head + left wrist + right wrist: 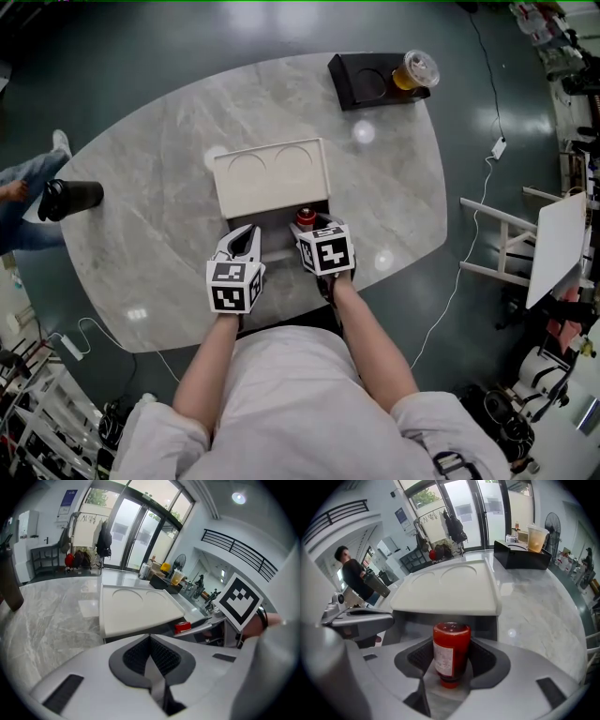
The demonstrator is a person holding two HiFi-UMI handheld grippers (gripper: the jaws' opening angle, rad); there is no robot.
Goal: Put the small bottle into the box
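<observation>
A small red bottle (306, 217) (451, 653) is clamped between the pads of my right gripper (310, 226) (451, 662), its base pointing forward. It hangs over the dark inside of the box (277, 236) (412, 626), right behind the box's raised white lid (272, 178) (445, 590). My left gripper (247, 236) (150, 640) sits shut with nothing in it at the box's near left corner. From the left gripper view the bottle (183, 626) shows just past the lid (136, 609).
A black tray (366, 82) with an iced drink cup (415, 69) stands at the table's far right. A dark flask (71, 197) lies at the left edge beside a person's leg (21, 178). A white chair (530, 246) stands on the right.
</observation>
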